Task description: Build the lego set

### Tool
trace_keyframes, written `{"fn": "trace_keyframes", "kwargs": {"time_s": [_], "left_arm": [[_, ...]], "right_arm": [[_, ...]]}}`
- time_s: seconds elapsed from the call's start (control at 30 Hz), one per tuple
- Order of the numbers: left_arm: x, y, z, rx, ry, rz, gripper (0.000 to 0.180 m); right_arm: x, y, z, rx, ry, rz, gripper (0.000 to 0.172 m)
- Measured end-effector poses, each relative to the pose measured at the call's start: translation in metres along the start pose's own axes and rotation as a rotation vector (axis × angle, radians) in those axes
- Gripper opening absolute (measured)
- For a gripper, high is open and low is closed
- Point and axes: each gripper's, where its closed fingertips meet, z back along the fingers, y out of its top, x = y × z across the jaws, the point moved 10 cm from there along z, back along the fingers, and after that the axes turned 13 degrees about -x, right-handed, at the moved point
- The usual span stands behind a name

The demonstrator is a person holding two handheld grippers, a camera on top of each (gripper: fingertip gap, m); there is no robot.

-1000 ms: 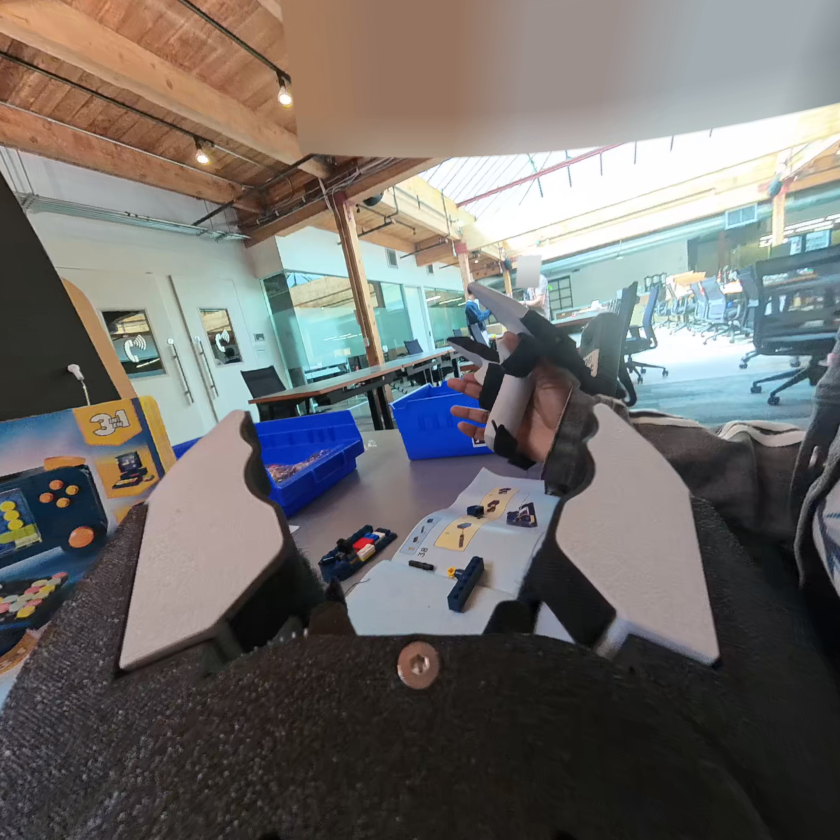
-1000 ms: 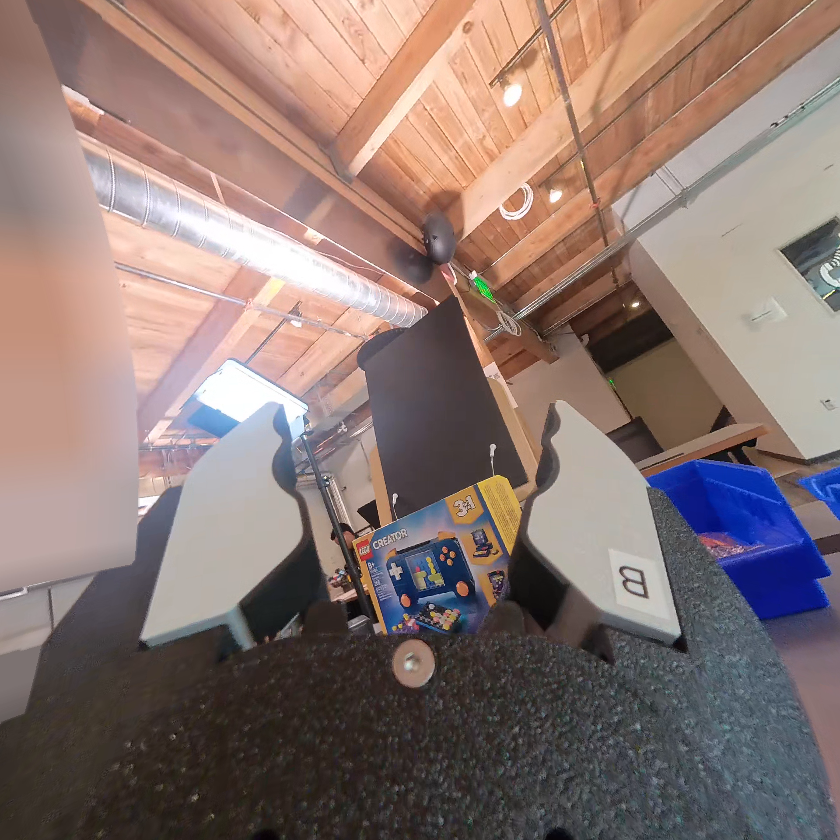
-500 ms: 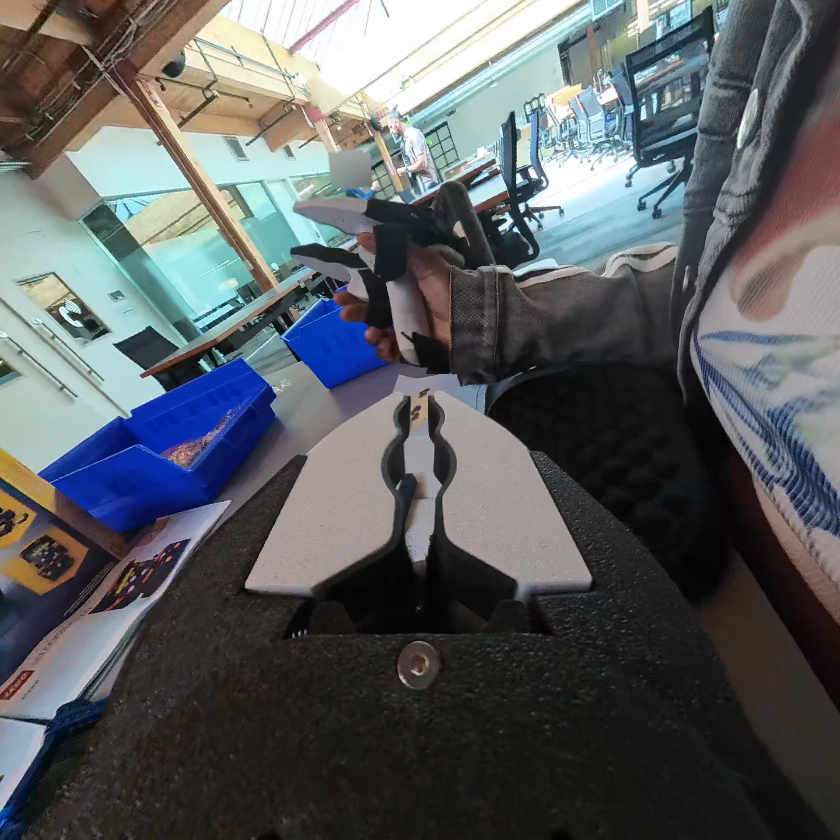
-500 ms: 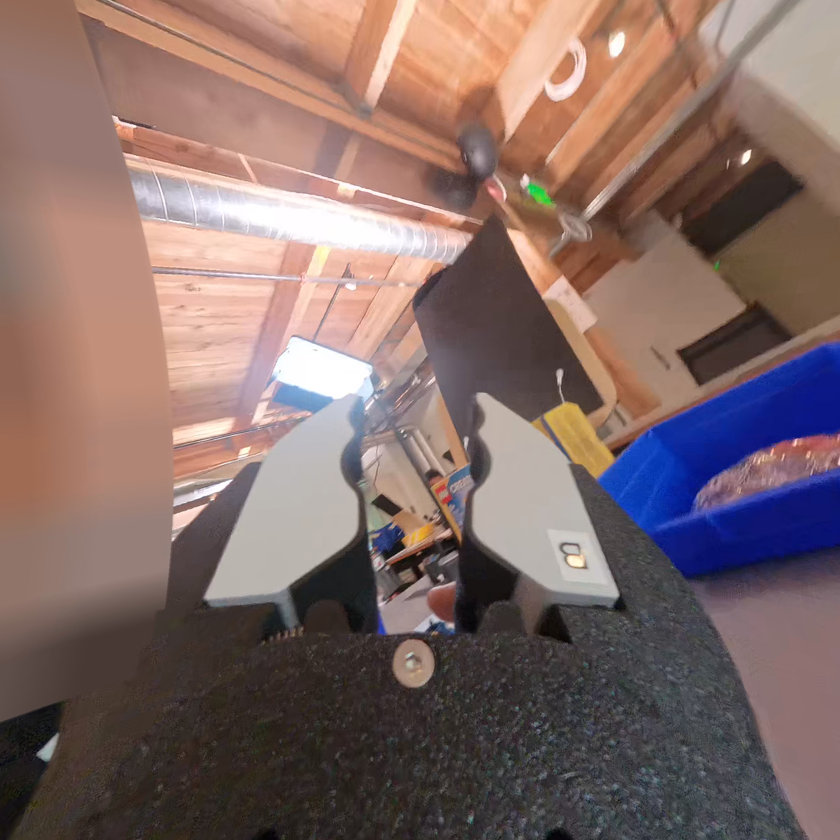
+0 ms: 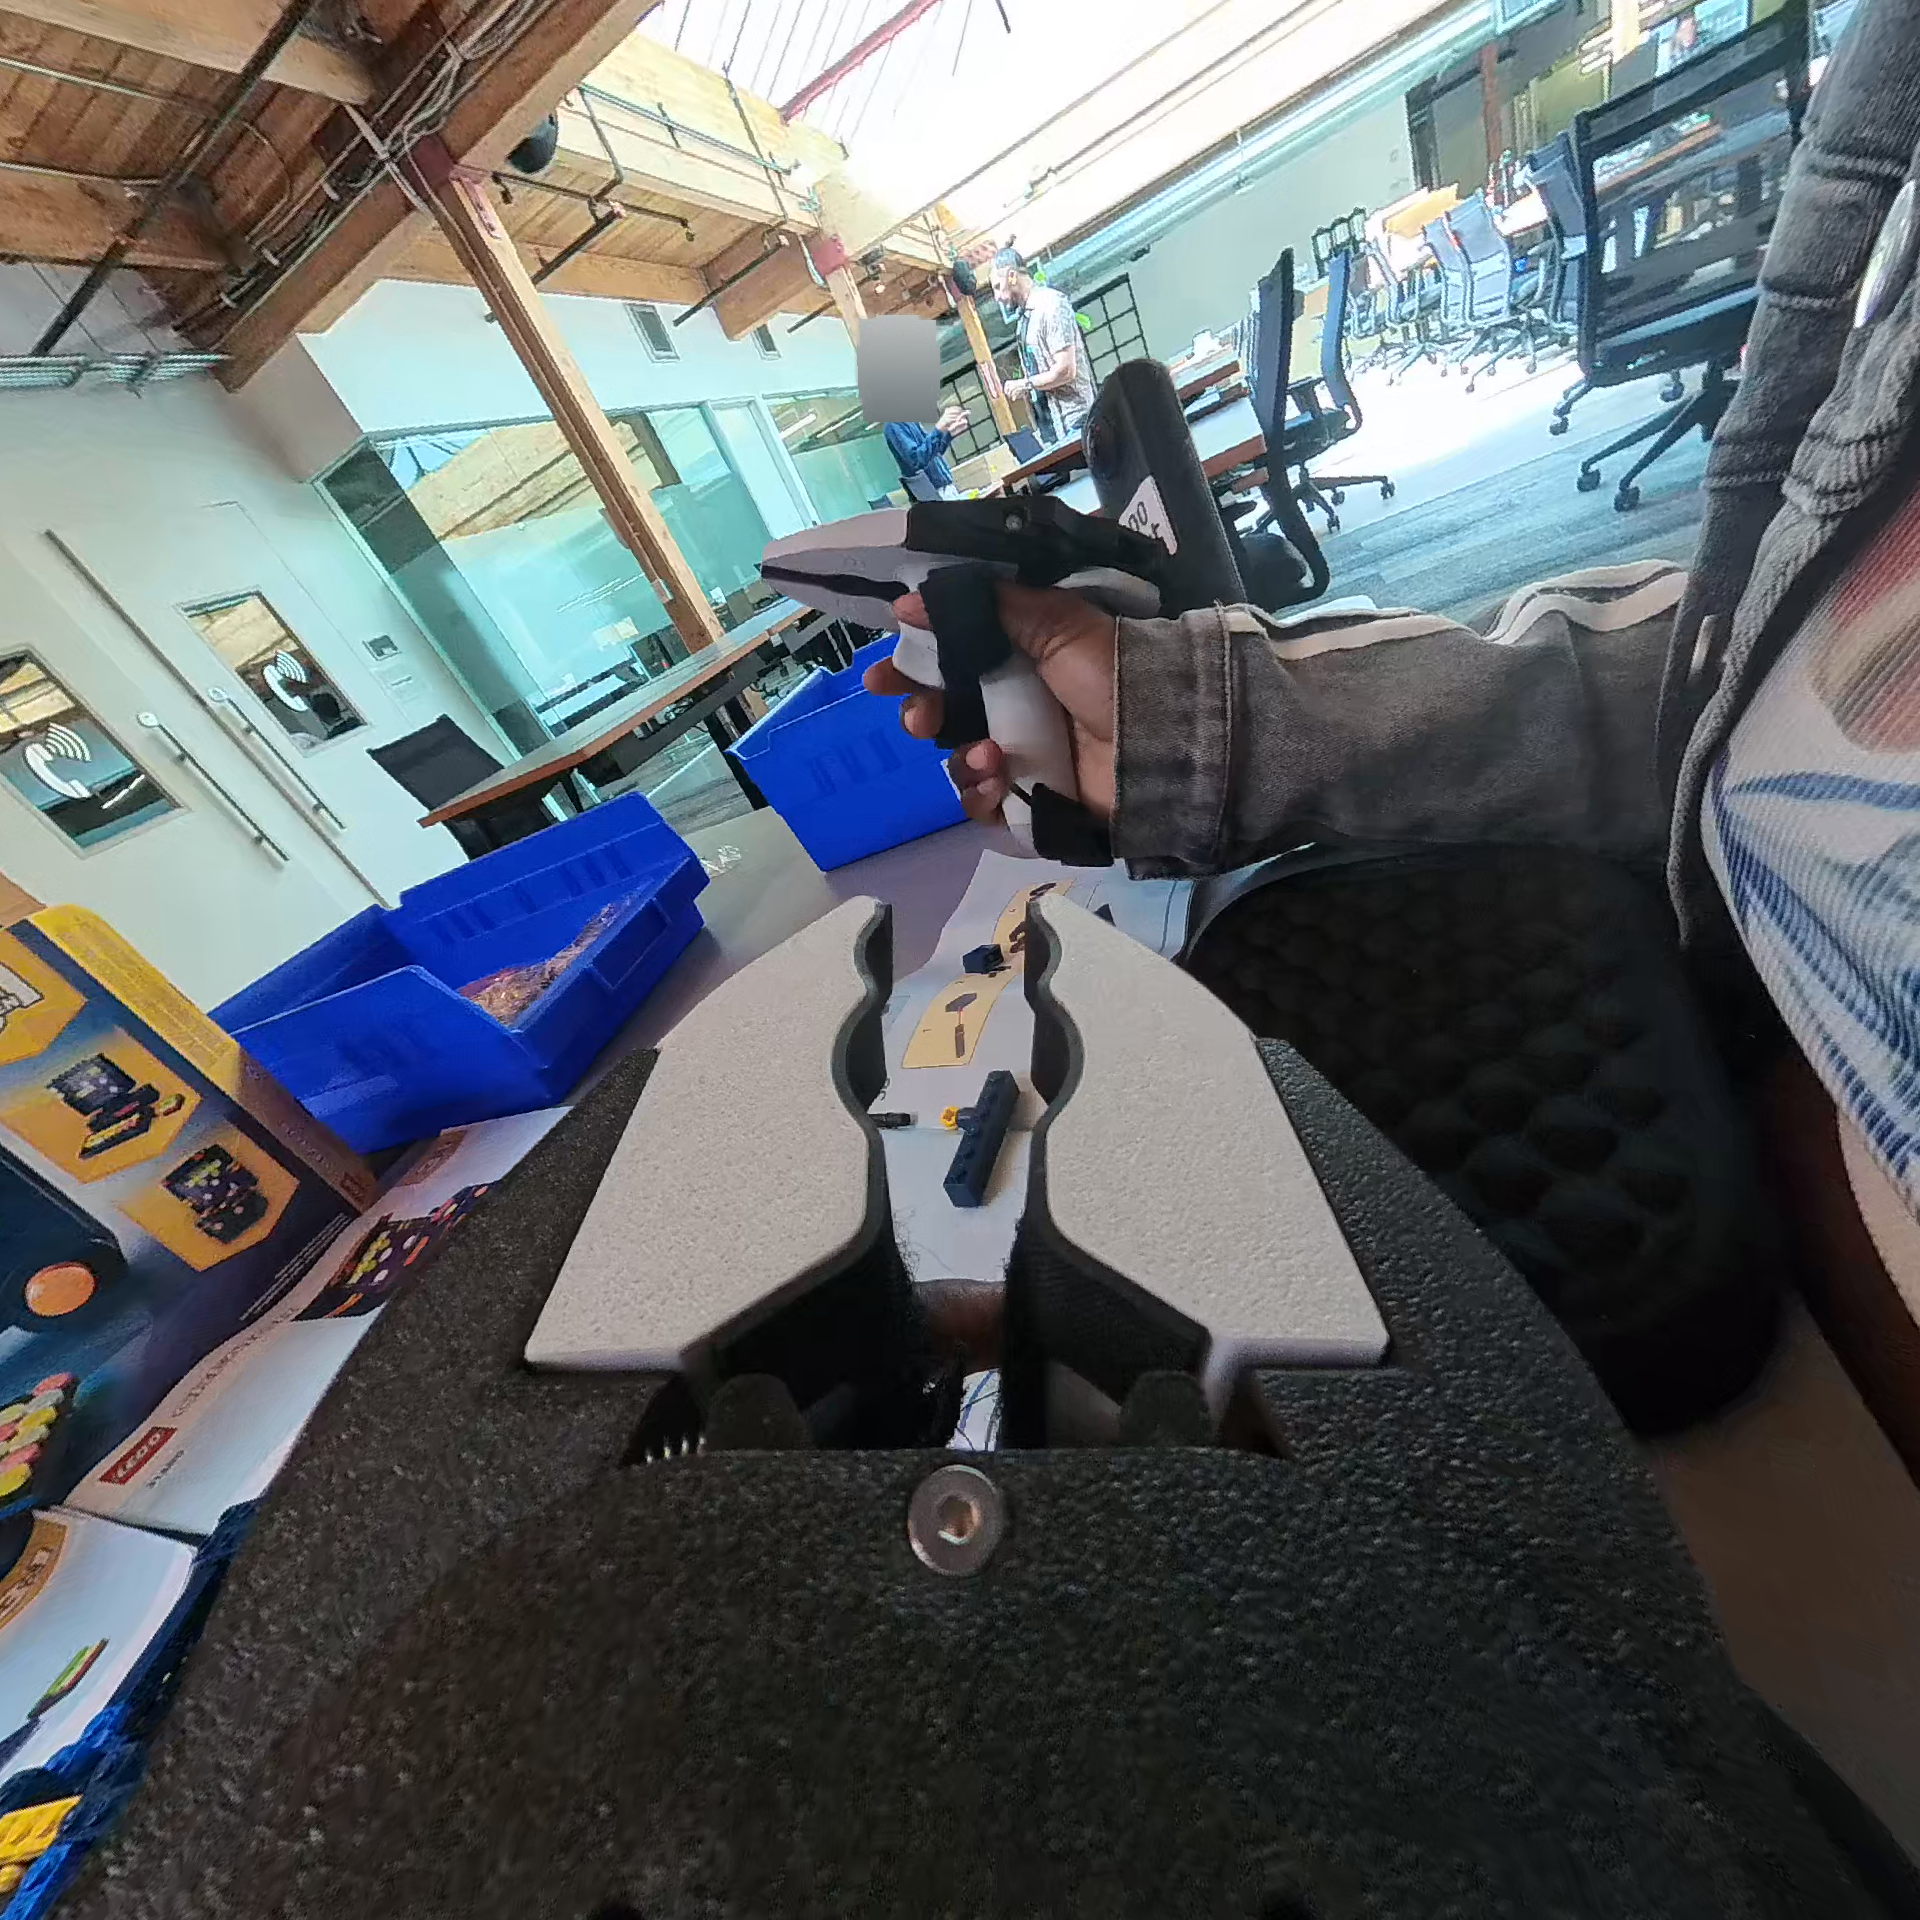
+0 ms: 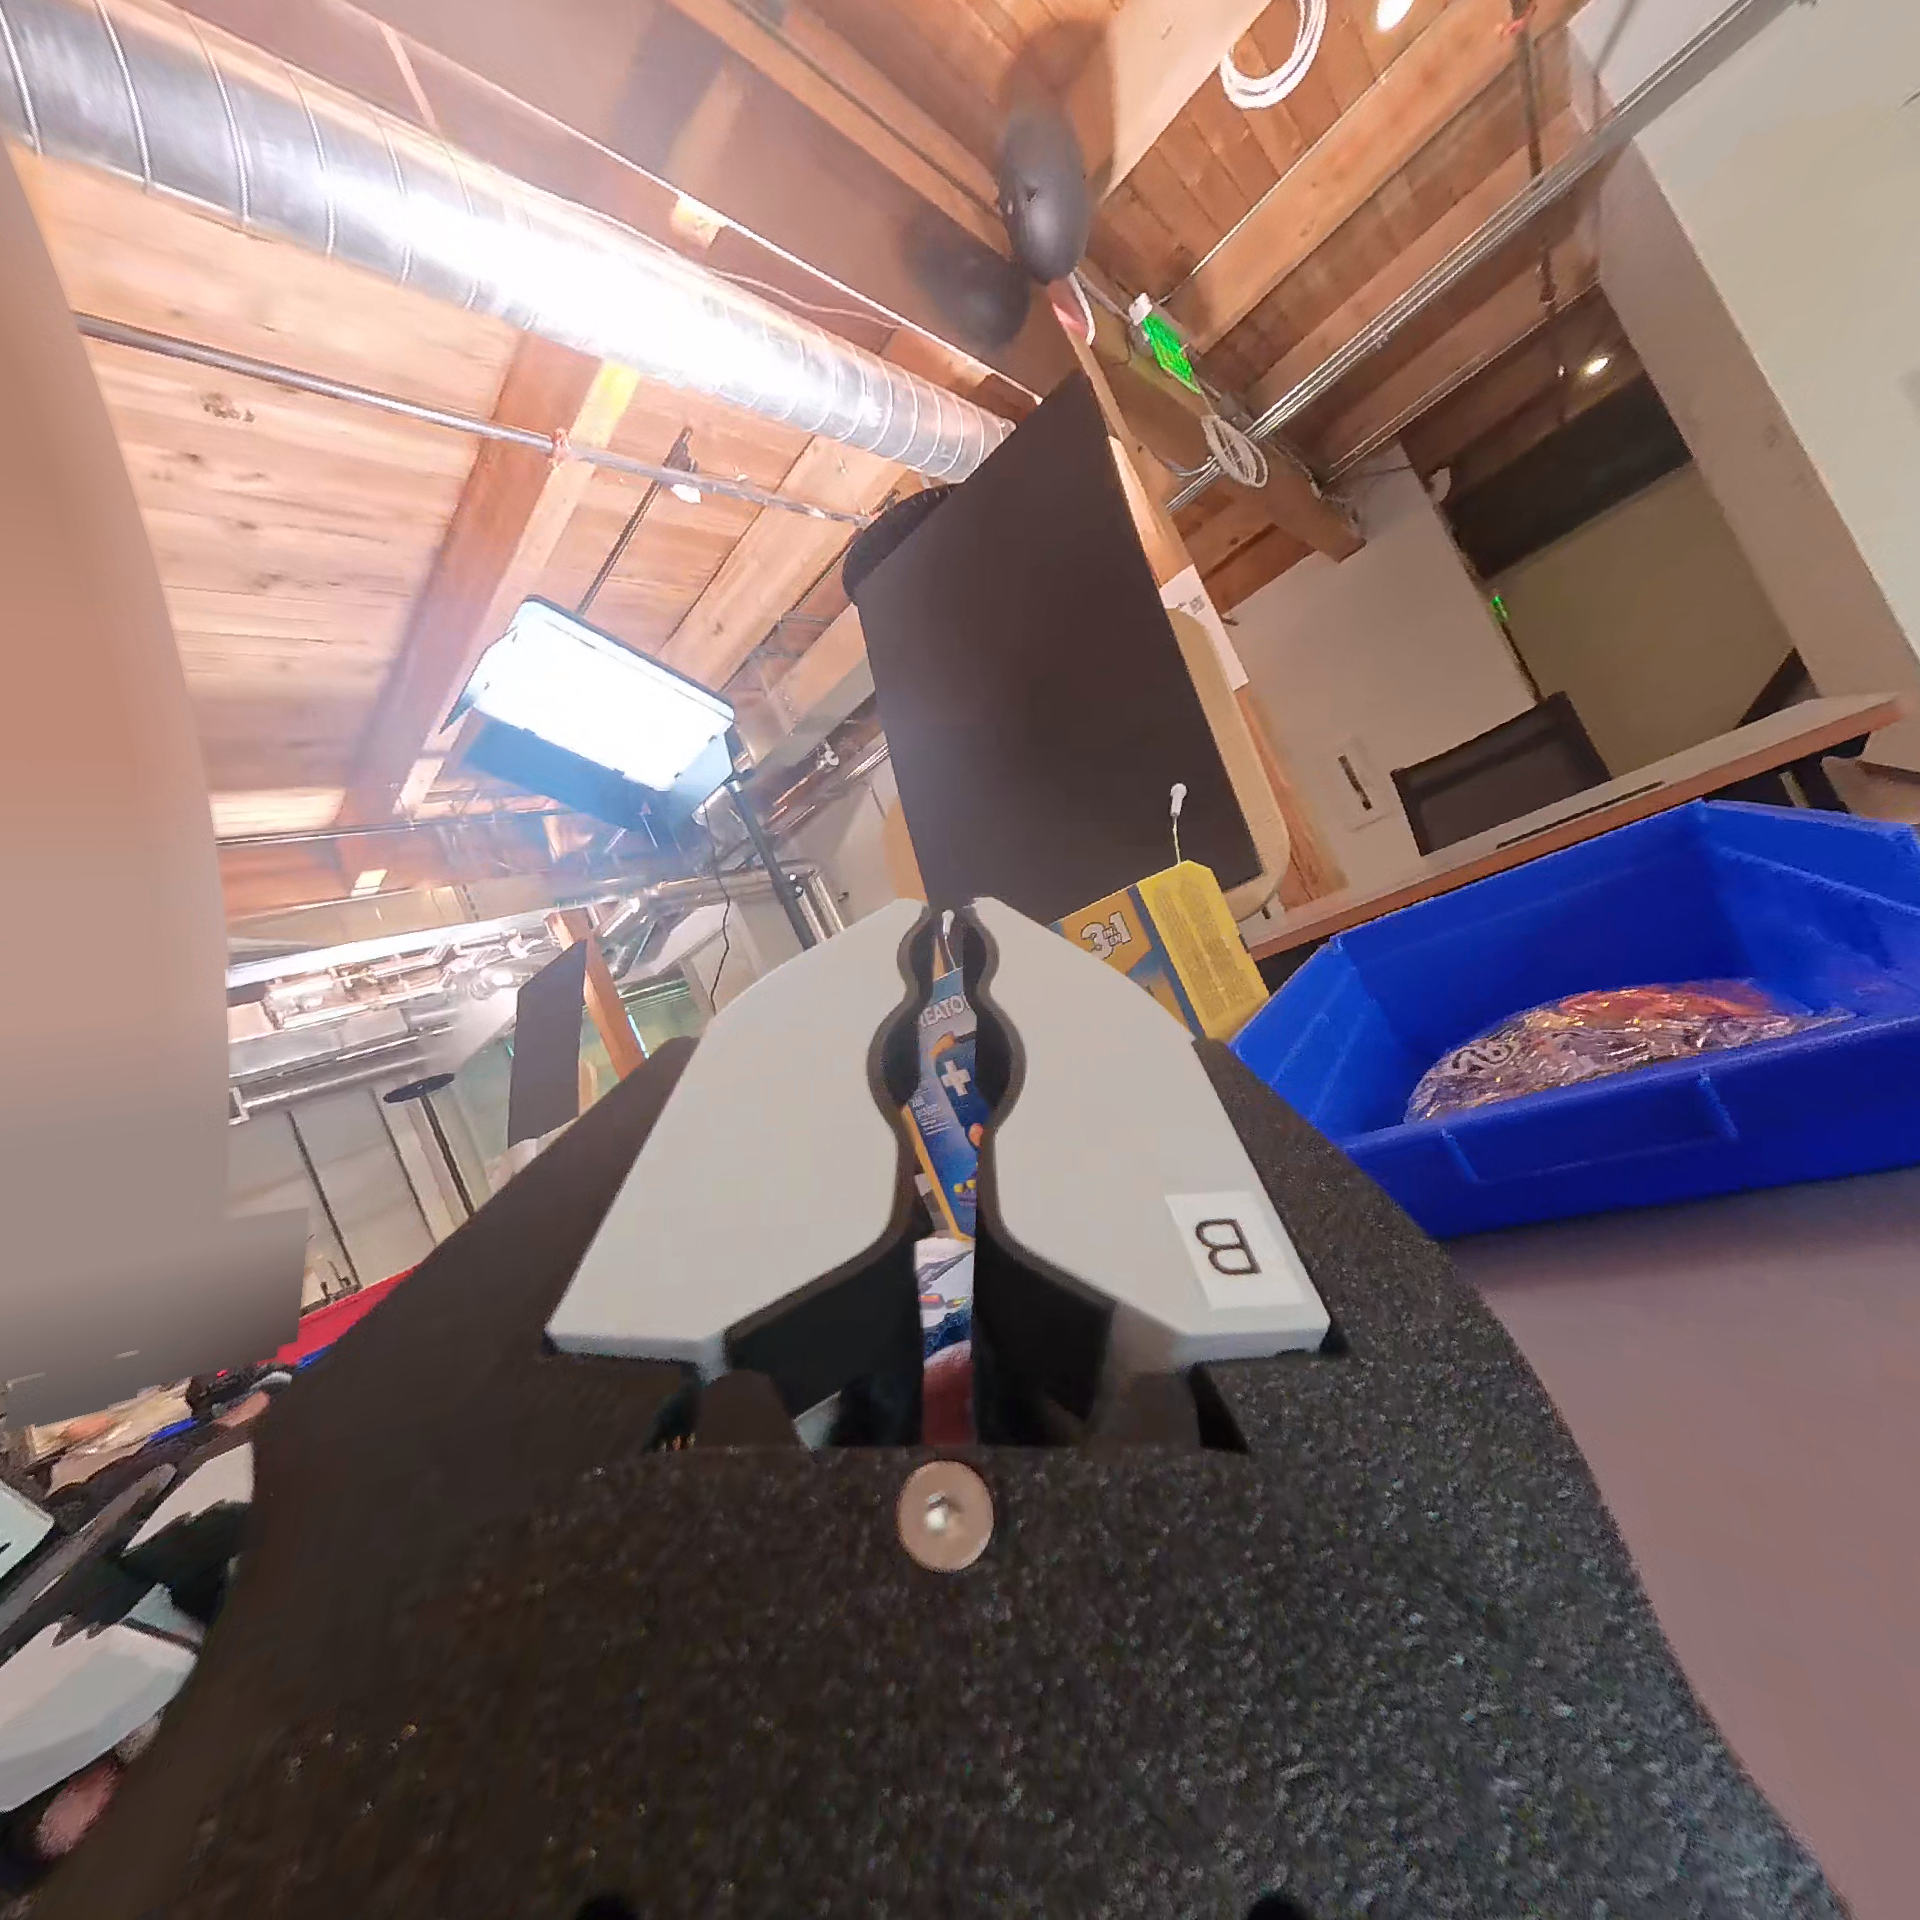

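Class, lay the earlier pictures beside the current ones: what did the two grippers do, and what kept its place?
The left gripper went from wide open to nearly shut, then reopened a little, holding nothing. The right gripper closed step by step, its fingers now almost meeting on air. The blue bins and dark blue brick stayed put.

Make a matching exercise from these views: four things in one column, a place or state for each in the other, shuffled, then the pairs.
1. left gripper
2. right gripper
3. dark blue brick
4. foil bag

A. lies in a blue bin
B. jaws nearly shut, nothing between
C. lies on a booklet
D. jaws apart, nothing between

Pairs: 1-D, 2-B, 3-C, 4-A
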Motion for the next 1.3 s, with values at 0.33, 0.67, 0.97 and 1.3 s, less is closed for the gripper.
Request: {"fn": "trace_keyframes", "kwargs": {"time_s": [0.33,0.67,0.97,1.3], "left_arm": [[0.007,0.007,0.004,0.12,-0.161,0.032,0.023],[0.015,0.014,-0.004,0.151,-0.222,0.033,0.023],[0.043,0.061,-0.06,0.241,-0.5,0.052,0.024],[0.073,0.073,-0.132,0.372,-0.766,0.242,0.025]], "right_arm": [[-0.025,-0.029,-0.028,-0.789,0.346,0.258,0.015],[-0.029,-0.073,0.011,-1.49,0.233,0.591,0.014],[0.016,-0.051,0.018,-1.468,0.247,0.701,0.014],[-0.028,-0.031,-0.093,-1.025,0.458,0.783,0.034]]}}
